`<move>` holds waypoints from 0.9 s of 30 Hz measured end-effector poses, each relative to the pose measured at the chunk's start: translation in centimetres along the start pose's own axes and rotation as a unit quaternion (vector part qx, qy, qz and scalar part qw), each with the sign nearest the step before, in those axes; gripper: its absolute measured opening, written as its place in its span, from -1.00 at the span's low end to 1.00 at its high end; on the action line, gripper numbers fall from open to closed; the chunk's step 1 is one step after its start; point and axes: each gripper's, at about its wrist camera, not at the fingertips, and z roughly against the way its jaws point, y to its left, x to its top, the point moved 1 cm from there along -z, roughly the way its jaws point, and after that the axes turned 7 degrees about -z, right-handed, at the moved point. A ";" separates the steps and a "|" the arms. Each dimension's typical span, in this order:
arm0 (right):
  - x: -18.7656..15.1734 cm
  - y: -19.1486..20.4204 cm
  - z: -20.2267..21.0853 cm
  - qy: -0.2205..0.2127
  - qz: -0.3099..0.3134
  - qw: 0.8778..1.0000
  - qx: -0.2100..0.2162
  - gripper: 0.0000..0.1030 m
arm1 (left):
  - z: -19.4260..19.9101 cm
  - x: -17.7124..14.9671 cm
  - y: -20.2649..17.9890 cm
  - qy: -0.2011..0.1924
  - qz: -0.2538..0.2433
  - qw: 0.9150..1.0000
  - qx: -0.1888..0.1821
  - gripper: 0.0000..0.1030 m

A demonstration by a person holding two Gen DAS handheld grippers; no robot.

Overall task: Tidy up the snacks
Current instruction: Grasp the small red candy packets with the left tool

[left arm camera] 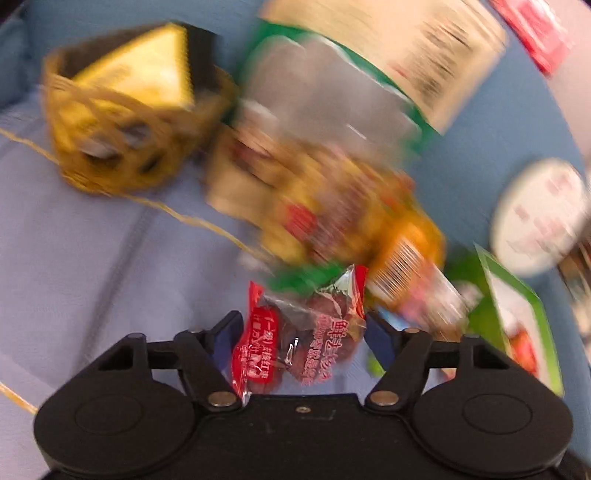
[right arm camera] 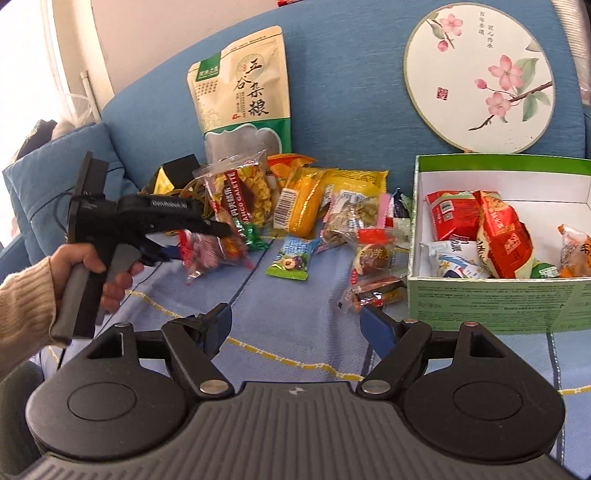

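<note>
Blue sofa cushions carry the snack pile, and your left tongs [left arm camera: 299,332] stand spread around the red date packet [left arm camera: 295,339], its long axis running nine to three, while your empty right tongs [right arm camera: 295,325], spread too, hover farther off, the box [right arm camera: 491,299] at two o'clock.

A blue sofa [right arm camera: 351,74] is seen, its seat covered by a pale blue cloth [right arm camera: 295,306] stitched with yellow lines. A blue cushion [right arm camera: 55,173] is propped at the left, where bright daylight falls beside a white wall [right arm camera: 166,33].
</note>
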 end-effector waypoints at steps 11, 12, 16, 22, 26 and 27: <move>-1.6 1.2 -1.3 0.042 0.017 0.999 0.024 1.00 | 2.5 -6.2 -5.4 0.059 -0.054 0.989 -0.122 1.00; -1.8 1.3 -1.5 0.046 0.020 0.998 0.026 1.00 | 3.0 -6.3 -5.2 0.054 -0.050 0.990 -0.120 1.00; -2.2 1.5 -2.6 0.057 0.024 0.998 0.031 1.00 | 4.0 -6.5 -4.6 0.052 -0.027 0.991 -0.122 1.00; -1.9 1.2 -4.5 0.067 -0.012 0.996 0.057 1.00 | 3.7 -7.7 -3.7 0.054 0.015 0.991 -0.119 1.00; -2.0 1.1 -4.6 0.069 -0.017 0.996 0.061 1.00 | 3.7 -8.0 -3.6 0.050 0.027 0.989 -0.133 1.00; -2.0 1.1 -4.6 0.069 -0.016 0.996 0.062 1.00 | 3.8 -8.0 -3.6 0.049 0.026 0.989 -0.135 0.99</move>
